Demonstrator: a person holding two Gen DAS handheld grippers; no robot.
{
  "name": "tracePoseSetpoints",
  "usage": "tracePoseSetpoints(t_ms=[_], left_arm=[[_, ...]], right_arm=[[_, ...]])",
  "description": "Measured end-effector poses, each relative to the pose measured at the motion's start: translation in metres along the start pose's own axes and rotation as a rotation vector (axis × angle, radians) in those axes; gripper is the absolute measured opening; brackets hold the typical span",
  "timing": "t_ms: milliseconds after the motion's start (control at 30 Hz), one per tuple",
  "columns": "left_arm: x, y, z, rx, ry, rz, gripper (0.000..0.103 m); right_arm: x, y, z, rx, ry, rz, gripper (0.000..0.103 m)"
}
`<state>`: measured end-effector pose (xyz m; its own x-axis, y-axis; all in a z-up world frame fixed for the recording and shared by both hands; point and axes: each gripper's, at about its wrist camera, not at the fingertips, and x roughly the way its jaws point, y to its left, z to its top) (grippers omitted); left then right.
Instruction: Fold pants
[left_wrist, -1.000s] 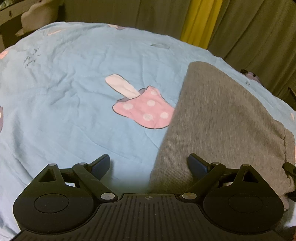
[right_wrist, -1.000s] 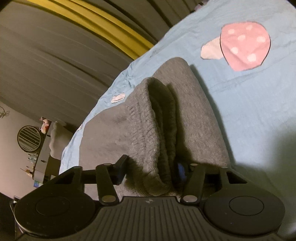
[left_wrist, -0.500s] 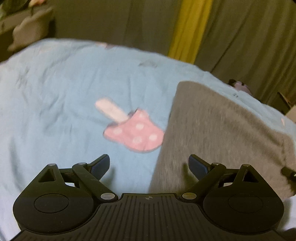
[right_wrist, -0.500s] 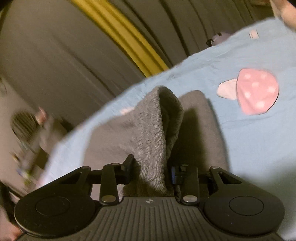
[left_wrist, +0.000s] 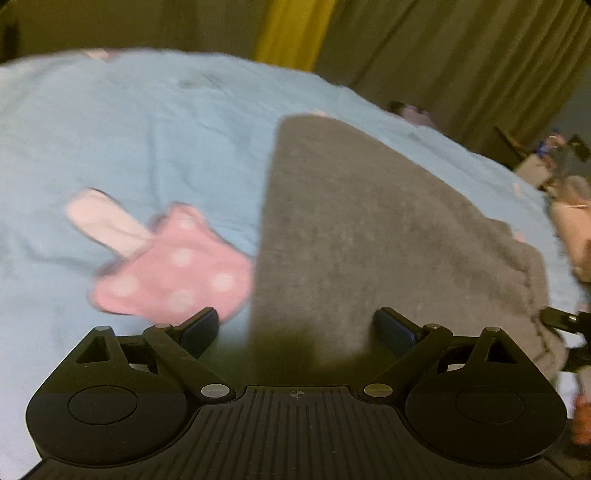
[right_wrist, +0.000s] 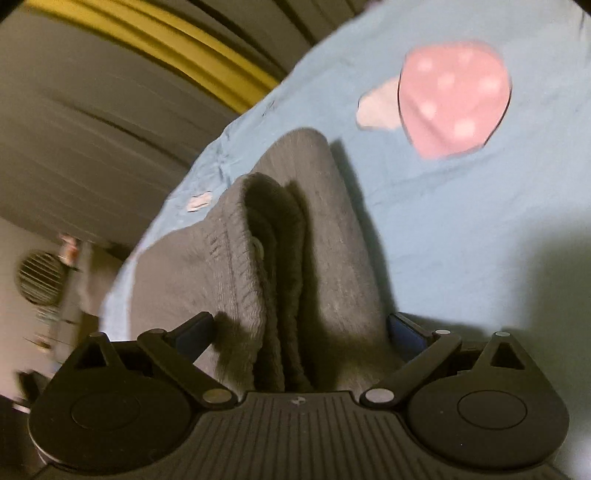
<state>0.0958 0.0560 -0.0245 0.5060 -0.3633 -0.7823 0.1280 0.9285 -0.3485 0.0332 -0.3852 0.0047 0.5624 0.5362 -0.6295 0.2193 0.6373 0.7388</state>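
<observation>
Releasing: right gripper (right_wrist: 301, 328) jaws now spread off gray pants (right_wrist: 295, 266) waistband, clamped before; left gripper (left_wrist: 297, 326) still spread wide.

Grey pants (left_wrist: 369, 229) on a light-blue sheet (left_wrist: 147, 122) with a pink, white-dotted mushroom print (left_wrist: 173, 273).

Grey folded pants (left_wrist: 369, 229) lie on blue mushroom-print bedsheet (left_wrist: 147, 122).

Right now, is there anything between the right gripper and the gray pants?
Nothing visible. The right gripper is open with the stacked folds of the gray pants already lying between its fingers, on the blue bedsheet.
</observation>
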Motion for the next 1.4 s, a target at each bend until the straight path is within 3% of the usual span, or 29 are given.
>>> tracePoseSetpoints(t_ms=[133, 233, 333, 500, 800, 1100, 1400], left_arm=[[0.02, -0.001, 0.006, -0.018, 0.059, -0.112, 0.097], [0.035, -0.006, 0.012, 0.024, 0.091, -0.12, 0.099], [0.043, -0.006, 0.018, 0.002, 0.104, -0.156, 0.101], [0.058, -0.011, 0.027, -0.007, 0.15, -0.138, 0.103], [0.069, -0.018, 0.037, -0.026, 0.152, -0.109, 0.103], [0.065, -0.015, 0.034, -0.006, 0.139, -0.136, 0.103], [0.063, -0.012, 0.031, 0.0, 0.138, -0.145, 0.103]], right_arm=[[0.012, -0.008, 0.009, 0.01, 0.03, 0.092, 0.099], [0.021, -0.006, 0.01, -0.009, 0.051, 0.146, 0.099], [0.029, 0.0, 0.011, -0.035, 0.061, 0.176, 0.099], [0.042, 0.006, 0.017, -0.072, 0.059, 0.184, 0.099], [0.042, 0.006, 0.02, -0.08, 0.069, 0.178, 0.099], [0.044, 0.015, 0.017, -0.141, 0.057, 0.136, 0.099], [0.045, 0.017, 0.017, -0.121, 0.044, 0.115, 0.099]])
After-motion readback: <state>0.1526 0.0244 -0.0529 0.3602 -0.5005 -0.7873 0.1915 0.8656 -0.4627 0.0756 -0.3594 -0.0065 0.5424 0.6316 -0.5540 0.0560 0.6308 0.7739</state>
